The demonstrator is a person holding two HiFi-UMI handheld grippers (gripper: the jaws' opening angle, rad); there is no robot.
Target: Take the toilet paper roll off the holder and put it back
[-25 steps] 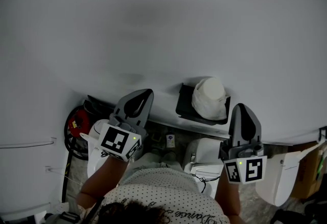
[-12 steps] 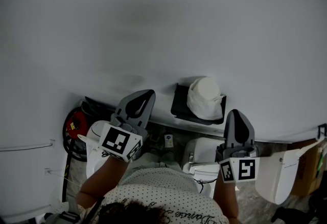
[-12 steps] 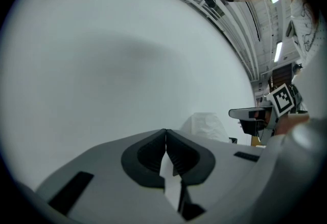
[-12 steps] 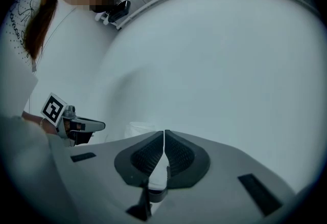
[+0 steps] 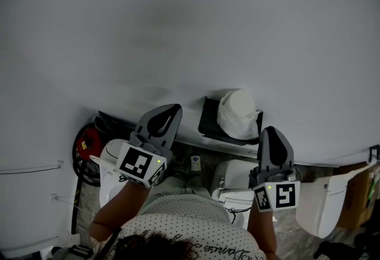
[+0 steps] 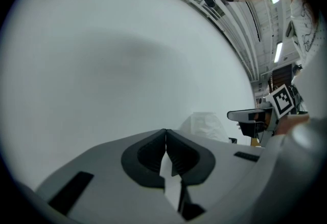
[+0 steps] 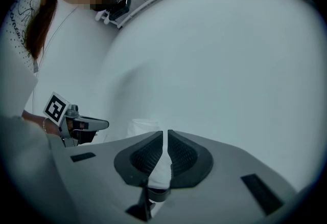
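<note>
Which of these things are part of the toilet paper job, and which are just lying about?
For the job: toilet paper roll, black holder, left claw, right claw.
Lying about: red object, white toilet, cardboard box.

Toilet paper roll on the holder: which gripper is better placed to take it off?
Probably the right gripper: its shut tips sit closest to the toilet paper roll; the left gripper is farther off.

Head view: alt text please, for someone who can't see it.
A white toilet paper roll sits on a dark holder on a plain pale wall. The left claw and right claw, both shut and empty, point toward the wall on either side.
</note>
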